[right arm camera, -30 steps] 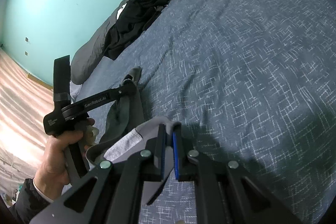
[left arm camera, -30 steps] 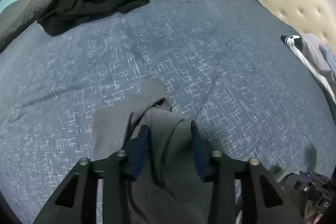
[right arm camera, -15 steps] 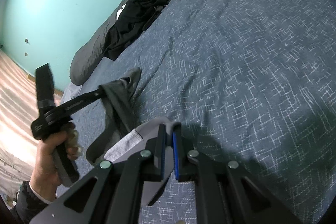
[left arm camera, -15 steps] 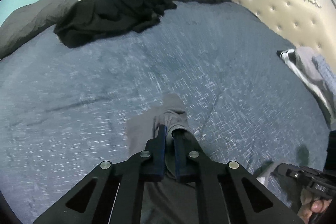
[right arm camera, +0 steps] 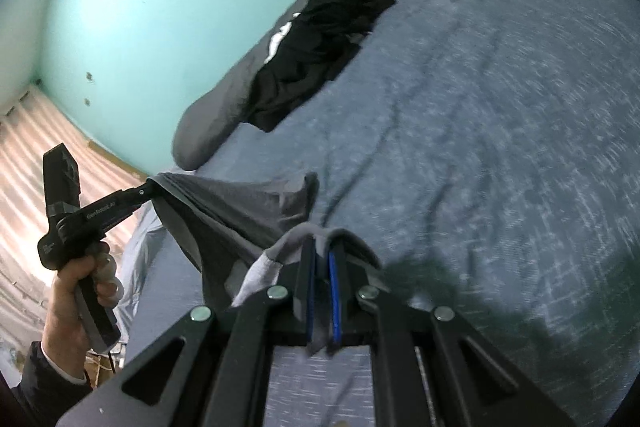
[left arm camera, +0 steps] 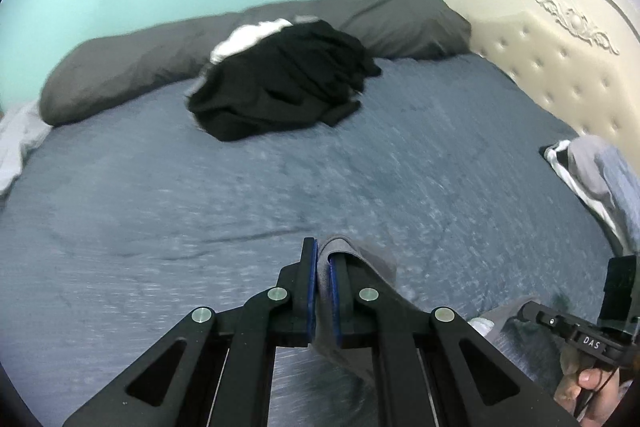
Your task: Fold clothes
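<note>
Pinching a fold of grey garment (left arm camera: 352, 259) between its blue pads, the left gripper (left arm camera: 322, 269) fills the lower centre of the left wrist view, jaws pressed together on the cloth, which drapes over the right finger and trails down out of the frame. Beyond it the blue bedspread (left arm camera: 160, 195) runs up to grey pillows (left arm camera: 132, 67) along a turquoise wall, with a heap of black clothes (left arm camera: 280, 87) at upper centre and a striped pile (left arm camera: 588, 171) at the right edge below a cream padded headboard (left arm camera: 560, 67). At lower right a hand (left arm camera: 592, 387) carries the other tool.

From the right wrist view, the right gripper (right arm camera: 320, 263) at lower centre is likewise clamped on a bunched edge of the same grey garment (right arm camera: 240, 203), showing a paler lining at its left. The cloth stretches in a taut band toward the left of the frame, where the left gripper (right arm camera: 154, 189), gripped by the person's left hand (right arm camera: 76, 291), holds its far end above the bed's edge. With an end in each tool, the piece appears raised and pulled apart so it hangs flat, probably ahead of being laid on the bedspread (right arm camera: 500, 147) for folding. The black clothes (right arm camera: 316, 47) wait at upper centre.
</note>
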A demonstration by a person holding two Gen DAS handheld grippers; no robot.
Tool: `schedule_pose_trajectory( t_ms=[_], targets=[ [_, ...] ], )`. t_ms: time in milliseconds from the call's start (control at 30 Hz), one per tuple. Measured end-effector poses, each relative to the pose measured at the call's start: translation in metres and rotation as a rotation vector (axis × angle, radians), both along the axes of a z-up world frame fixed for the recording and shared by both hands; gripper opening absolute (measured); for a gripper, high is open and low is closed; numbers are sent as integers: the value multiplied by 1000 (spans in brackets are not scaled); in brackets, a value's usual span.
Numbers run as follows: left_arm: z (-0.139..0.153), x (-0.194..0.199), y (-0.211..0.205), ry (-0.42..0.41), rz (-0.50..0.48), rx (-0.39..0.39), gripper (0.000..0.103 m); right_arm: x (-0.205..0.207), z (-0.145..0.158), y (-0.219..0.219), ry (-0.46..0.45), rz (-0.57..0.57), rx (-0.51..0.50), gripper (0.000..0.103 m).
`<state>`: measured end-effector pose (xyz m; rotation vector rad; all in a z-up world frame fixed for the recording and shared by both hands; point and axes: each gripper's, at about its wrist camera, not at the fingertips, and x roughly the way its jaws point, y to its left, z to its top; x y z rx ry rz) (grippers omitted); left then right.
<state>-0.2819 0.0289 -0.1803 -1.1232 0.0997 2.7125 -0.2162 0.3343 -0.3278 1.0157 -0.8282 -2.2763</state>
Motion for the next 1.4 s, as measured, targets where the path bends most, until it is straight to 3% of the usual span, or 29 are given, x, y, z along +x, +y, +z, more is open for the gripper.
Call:
schedule_pose_trajectory(
  t_ms=[167, 533, 733, 900, 1100, 1167, 1233, 1267, 1400],
  targets=[
    [9, 22, -38, -1, 66, -2, 6, 1, 10, -27, 32, 83, 7, 7],
    [-74, 52, -118, -108, 243, 128, 6, 2, -11, -86, -32, 268, 100, 7],
    [-118, 51, -136, -144, 273, 193, 6, 3, -23, -96, -70, 292, 147, 7],
    [-136, 52, -133, -139, 267, 229, 7, 2, -29, -95, -115, 289, 146, 7],
    [-148, 54, -130, -134, 271, 262, 8, 5, -7, -82, -77, 233, 149, 8],
    [-149, 54, -129, -141, 269, 265, 11, 3, -2, -77, -67, 214, 120, 13],
    [-149, 56, -129, -140, 270, 270, 15, 1, 2, -70, -56, 190, 89, 38],
    [-148, 57, -128, -140, 270, 273, 15, -1, 2, -65, -59, 172, 79, 42],
    [-147, 62, -128, -135, 280, 271, 30, -11, 3, -47, -68, 105, 43, 42]
  ],
)
